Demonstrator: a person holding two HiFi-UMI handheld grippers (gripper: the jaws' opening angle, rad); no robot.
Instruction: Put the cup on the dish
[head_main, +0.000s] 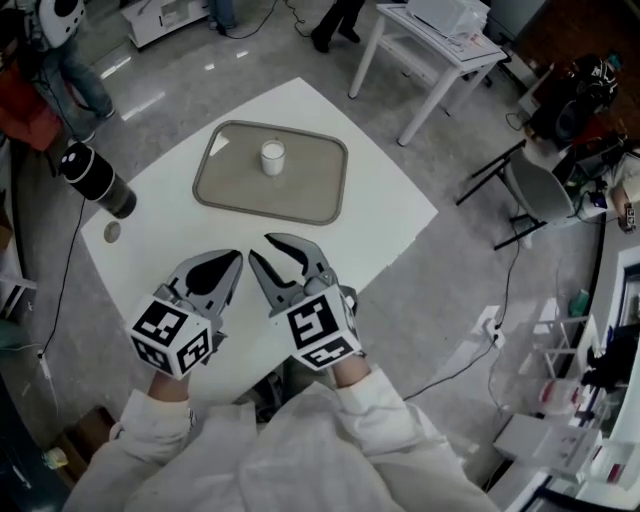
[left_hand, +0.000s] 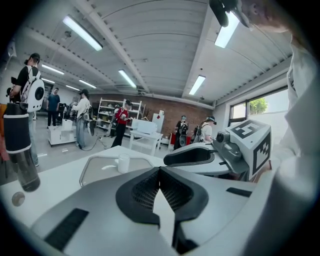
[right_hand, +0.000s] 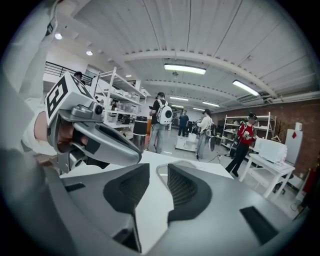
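A small white cup (head_main: 272, 157) stands upright on a beige tray-like dish (head_main: 230, 186) at the far side of the white table; the left gripper view shows the cup (left_hand: 123, 163) on the dish (left_hand: 95, 169) well ahead. Both grippers hover side by side over the table's near edge, far from the cup. My left gripper (head_main: 232, 257) (left_hand: 160, 170) is shut, its tips touching with nothing in them. My right gripper (head_main: 262, 247) (right_hand: 157, 170) is open by a narrow gap, and only bare table shows between its jaws.
A black and white bottle (head_main: 95, 180) (left_hand: 19, 145) stands at the table's left edge, with a small round disc (head_main: 112, 232) near it. Beyond the table are a white side table (head_main: 440, 40), a chair (head_main: 535, 190), cables and several people standing.
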